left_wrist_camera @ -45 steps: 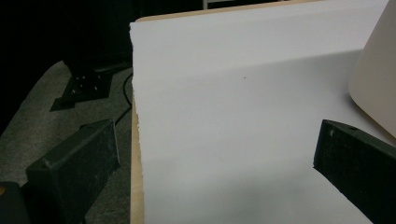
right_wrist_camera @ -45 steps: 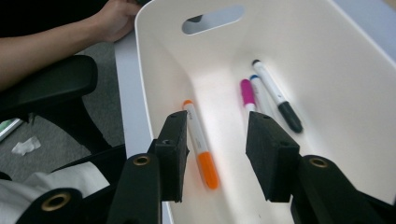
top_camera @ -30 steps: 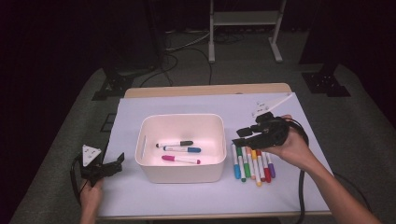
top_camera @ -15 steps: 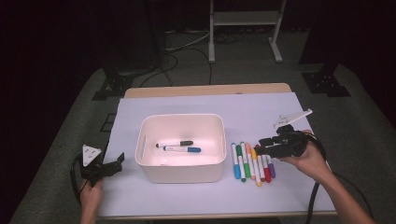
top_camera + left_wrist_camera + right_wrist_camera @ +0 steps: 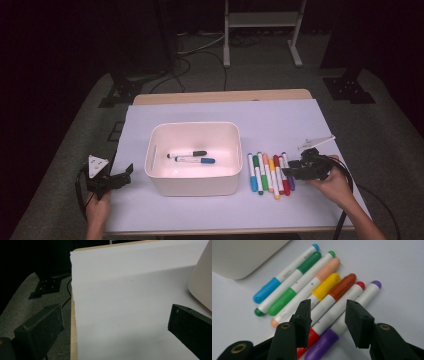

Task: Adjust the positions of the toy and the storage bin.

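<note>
Hovering right tongs (image 5: 325,323) low over the marker row (image 5: 270,174) on the counter (image 5: 300,120), just right of the white bin (image 5: 192,187); jaws parted, nothing pinched. Straddling the purple marker (image 5: 352,315) and red marker (image 5: 332,322) in the right gripper view, pads apart from both barrels. Lying side by side, touching: blue (image 5: 284,275), green (image 5: 295,281), peach, yellow (image 5: 325,286), orange-red, red, purple. Two markers (image 5: 190,156) already inside the bin, black-capped and blue-capped.

Handling guess: light, rigid plastic barrels, smooth and round, so likely to roll or squirt out of a skewed pinch. Not fragile; firm squeeze fine. Best hold across the white barrel near mid-length, jaws square to the long axis, not on the tapered cap end. Packed tight, so little room for a pad between neighbours; outermost purple the easiest pick, free side open to the counter. Risk of pinching two at once or nudging the row out of line. Paper-covered surface flat and probably slick, so sliding likely on contact.

Left tongs (image 5: 112,180) resting at the counter's left edge, well apart from the bin, jaws wide in the left gripper view, empty.
</note>
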Tool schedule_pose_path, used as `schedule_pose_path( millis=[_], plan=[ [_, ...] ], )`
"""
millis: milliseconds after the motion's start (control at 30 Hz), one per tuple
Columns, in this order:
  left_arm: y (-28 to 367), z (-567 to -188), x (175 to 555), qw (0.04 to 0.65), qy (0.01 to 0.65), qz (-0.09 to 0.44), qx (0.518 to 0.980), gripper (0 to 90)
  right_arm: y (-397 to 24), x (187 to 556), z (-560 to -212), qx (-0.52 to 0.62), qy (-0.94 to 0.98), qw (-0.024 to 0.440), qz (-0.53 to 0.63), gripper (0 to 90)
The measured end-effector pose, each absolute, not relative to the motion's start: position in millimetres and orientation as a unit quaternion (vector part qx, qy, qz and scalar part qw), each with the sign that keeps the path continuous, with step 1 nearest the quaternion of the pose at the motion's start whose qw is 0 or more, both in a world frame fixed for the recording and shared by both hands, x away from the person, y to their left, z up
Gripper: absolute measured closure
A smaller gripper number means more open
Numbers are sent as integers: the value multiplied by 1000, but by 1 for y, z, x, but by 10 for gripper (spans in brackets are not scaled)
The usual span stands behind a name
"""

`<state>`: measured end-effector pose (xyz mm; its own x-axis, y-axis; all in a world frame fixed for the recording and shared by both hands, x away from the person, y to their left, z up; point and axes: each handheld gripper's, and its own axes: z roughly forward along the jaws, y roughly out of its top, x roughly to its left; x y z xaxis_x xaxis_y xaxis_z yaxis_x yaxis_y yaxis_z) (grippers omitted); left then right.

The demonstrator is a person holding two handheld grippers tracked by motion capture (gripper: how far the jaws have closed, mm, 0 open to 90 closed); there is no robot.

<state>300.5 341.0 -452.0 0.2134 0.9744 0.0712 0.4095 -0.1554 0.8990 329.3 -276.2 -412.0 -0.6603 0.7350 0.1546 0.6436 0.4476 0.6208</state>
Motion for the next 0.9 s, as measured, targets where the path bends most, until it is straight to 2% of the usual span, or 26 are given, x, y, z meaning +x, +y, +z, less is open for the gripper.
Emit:
schedule_pose_path(
  millis=[400, 667, 900],
  plan=[
    [342, -452, 300, 398, 516, 356, 670, 0, -281, 344, -432, 448, 837, 103, 296, 605],
    [341, -452, 301, 398, 517, 355, 670, 0, -287, 338, -437, 458, 838, 141, 260, 629],
    [341, -452, 301, 395, 515, 357, 672, 0, -295, 334, -439, 471, 830, 150, 257, 746]
  ],
)
